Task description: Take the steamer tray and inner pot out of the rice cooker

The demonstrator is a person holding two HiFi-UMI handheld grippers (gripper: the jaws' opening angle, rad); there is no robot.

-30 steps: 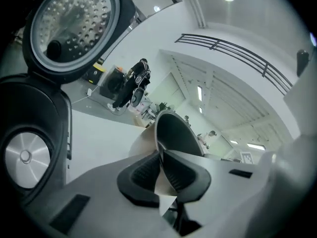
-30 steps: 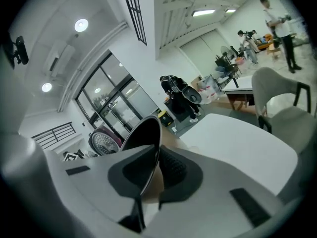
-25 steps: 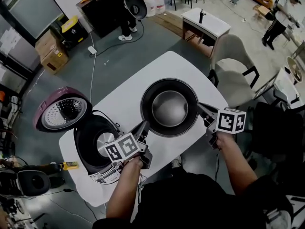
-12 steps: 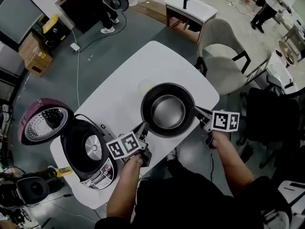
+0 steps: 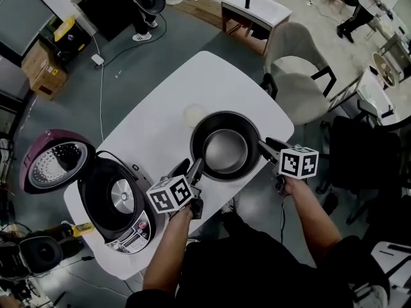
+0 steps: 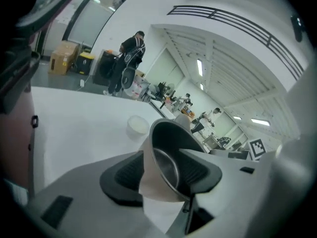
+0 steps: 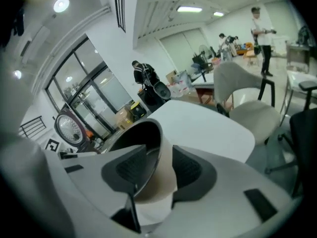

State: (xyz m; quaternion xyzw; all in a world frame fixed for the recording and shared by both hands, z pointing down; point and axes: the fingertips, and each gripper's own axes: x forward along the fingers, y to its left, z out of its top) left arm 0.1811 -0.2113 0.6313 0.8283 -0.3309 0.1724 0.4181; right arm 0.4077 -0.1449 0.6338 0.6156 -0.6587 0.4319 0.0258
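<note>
Your left gripper has just been opening: its jaws stand partly apart with the near-left rim of the pot between them, and the pads look slack on the wall rather than pinching it. Your right gripper is the same on the opposite rim, jaws part open, rim between them, nothing gripped. The pot stands upright on the table close to your edge, well clear of the open cooker at your left, whose well is now bare. Treat the pot as stiff metal with some weight, smooth-walled and likely slippery. Its thin rim is the only real purchase, so if you lift it again, bite deep on two opposite sides and keep it level. It should not deform, but it may slide or swing in a one-sided hold. A small white disc lies just beyond the pot; whether that is the steamer tray you cannot tell from here
</note>
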